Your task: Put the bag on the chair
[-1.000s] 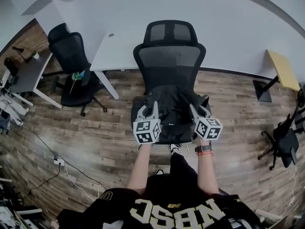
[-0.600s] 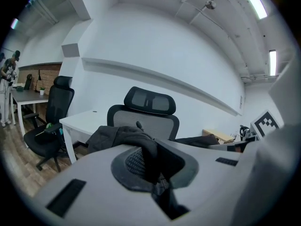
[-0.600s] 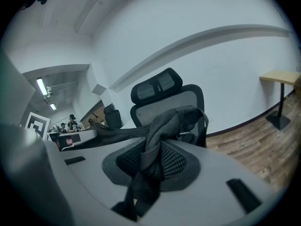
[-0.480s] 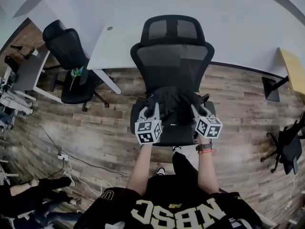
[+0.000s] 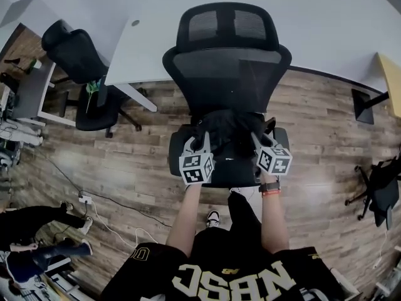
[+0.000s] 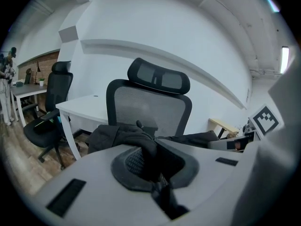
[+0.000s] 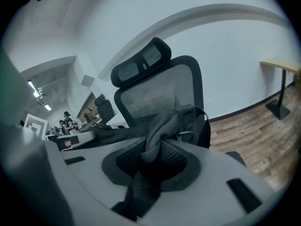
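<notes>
A black bag (image 5: 228, 130) hangs between my two grippers just over the seat of the black mesh office chair (image 5: 227, 64). My left gripper (image 5: 202, 144) is shut on a fold of the bag's dark fabric (image 6: 141, 147). My right gripper (image 5: 255, 144) is shut on another bunch of the bag's cloth (image 7: 157, 135). In the left gripper view the chair's backrest (image 6: 148, 109) stands straight ahead behind the bag. In the right gripper view the chair's back (image 7: 162, 93) rises just beyond the bag.
A white desk (image 5: 141, 55) stands behind the chair. A second black chair (image 5: 84, 74) is at the left, by a grey table (image 5: 28, 93). A cable and plug (image 5: 84, 199) lie on the wooden floor. A person (image 5: 37, 231) sits low at the left. Another chair (image 5: 379, 190) is at the right.
The chair and bag have come closer and larger in the head view as I moved forward. A person has come into view at the lower left. Both grips on the bag are unchanged.
</notes>
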### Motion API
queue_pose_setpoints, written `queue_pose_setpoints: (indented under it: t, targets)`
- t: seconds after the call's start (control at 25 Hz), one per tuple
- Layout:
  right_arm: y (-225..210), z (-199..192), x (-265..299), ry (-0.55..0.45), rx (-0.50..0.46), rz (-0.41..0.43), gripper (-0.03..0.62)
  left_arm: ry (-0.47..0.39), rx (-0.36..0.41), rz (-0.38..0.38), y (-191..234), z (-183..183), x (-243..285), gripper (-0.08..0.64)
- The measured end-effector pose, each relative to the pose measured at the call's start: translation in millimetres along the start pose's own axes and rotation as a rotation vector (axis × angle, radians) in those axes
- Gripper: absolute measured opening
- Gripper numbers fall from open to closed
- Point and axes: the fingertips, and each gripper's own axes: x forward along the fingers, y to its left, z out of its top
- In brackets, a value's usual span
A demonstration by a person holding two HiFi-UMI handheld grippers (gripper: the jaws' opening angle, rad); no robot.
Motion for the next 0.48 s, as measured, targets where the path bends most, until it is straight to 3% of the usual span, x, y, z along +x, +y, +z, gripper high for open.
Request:
queue_pose_setpoints:
  t: [0.48]
  targets:
    - [-35.0, -57.4, 60.3, 0.154, 0.011, -0.01, 0.091, 0.122, -0.04, 0.04, 30.3, -65.3, 47.4, 0.028]
